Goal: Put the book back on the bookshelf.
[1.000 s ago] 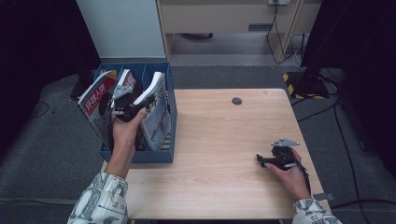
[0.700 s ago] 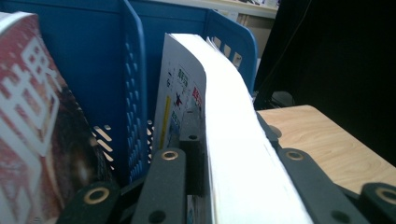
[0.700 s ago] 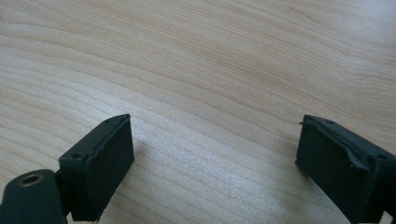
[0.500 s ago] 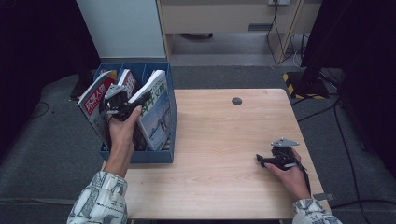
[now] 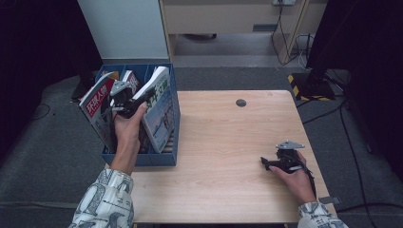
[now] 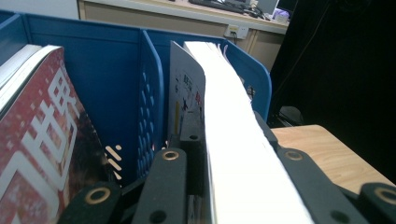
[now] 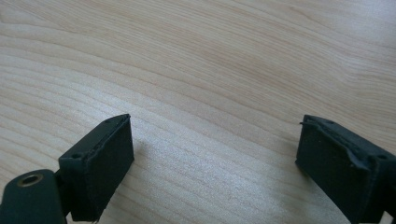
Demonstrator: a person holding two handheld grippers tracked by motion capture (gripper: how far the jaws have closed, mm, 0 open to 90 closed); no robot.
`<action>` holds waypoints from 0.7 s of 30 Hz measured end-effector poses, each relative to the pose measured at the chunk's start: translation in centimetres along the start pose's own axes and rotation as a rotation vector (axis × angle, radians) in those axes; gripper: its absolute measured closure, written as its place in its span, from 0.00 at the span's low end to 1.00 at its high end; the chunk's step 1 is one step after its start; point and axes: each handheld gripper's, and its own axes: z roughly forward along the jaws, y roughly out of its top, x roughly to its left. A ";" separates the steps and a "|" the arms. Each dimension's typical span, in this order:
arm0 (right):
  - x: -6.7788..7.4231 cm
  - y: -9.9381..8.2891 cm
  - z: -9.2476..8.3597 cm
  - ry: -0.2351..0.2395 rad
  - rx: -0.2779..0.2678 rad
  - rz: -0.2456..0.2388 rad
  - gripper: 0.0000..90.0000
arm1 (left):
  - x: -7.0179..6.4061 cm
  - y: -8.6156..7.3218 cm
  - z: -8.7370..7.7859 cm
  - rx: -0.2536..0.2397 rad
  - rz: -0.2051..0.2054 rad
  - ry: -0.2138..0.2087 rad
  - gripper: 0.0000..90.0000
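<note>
While the left gripper [image 5: 124,96] clamps the thick white-paged magazine [image 6: 233,135] standing in the rightmost slot of the blue plastic file rack [image 5: 166,156], the lift-out seems underway; next, raise it clear toward the pale wooden table [image 5: 223,142], where the right gripper [image 5: 273,164] rests open, empty.

Light wooden table [image 5: 223,156] carries a blue file box [image 5: 142,159] at its left edge and a small dark disc [image 5: 241,102] near the far edge.
</note>
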 end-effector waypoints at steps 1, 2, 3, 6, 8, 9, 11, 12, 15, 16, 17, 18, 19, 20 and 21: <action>0.0 0.0 0.0 0.000 0.000 0.000 0.12 | -0.1 0.0 0.3 0.001 0.005 -0.004 0.81; 0.0 0.0 0.0 0.000 0.000 0.000 0.12 | -0.1 0.0 0.3 0.001 0.005 -0.004 0.81; 0.0 0.0 0.0 0.003 0.002 -0.001 0.12 | -0.2 0.1 0.5 0.005 0.004 -0.003 0.81; 0.0 0.0 0.0 0.001 0.000 -0.001 0.12 | -0.3 0.2 0.9 0.010 0.006 -0.003 0.81; 0.0 0.0 0.0 0.002 0.000 -0.002 0.12 | -0.3 0.2 1.0 0.003 0.013 -0.003 0.81; 0.0 0.0 0.0 0.002 0.000 -0.003 0.12 | -0.4 0.2 1.1 0.000 0.024 0.003 0.81; 0.0 0.0 0.0 0.002 0.000 -0.004 0.12 | -0.4 0.1 1.2 0.001 0.027 0.007 0.81; 0.0 0.0 0.0 0.002 0.000 -0.004 0.12 | -0.4 0.1 1.2 0.001 0.027 0.007 0.81; 0.0 0.0 0.0 0.002 0.001 -0.003 0.13 | -0.3 -0.1 1.1 0.002 0.022 0.012 0.81; 0.0 0.0 0.0 0.002 0.001 -0.003 0.13 | -0.3 -0.1 1.1 0.002 0.022 0.012 0.81; 0.0 0.0 0.0 0.002 0.002 -0.004 0.13 | -0.2 -0.3 1.1 0.006 0.020 0.016 0.81; 0.0 0.0 0.0 0.002 0.002 -0.004 0.13 | -0.2 -0.3 1.1 0.006 0.020 0.016 0.81; 0.0 0.0 0.0 0.001 0.000 -0.004 0.13 | -0.1 -0.6 1.1 0.009 0.014 0.019 0.81; 0.0 0.0 0.0 0.001 0.000 -0.004 0.13 | -0.1 -0.6 1.1 0.009 0.014 0.019 0.81; 0.0 0.0 0.0 0.001 -0.001 -0.004 0.13 | 0.0 -0.7 1.1 0.002 0.012 0.024 0.81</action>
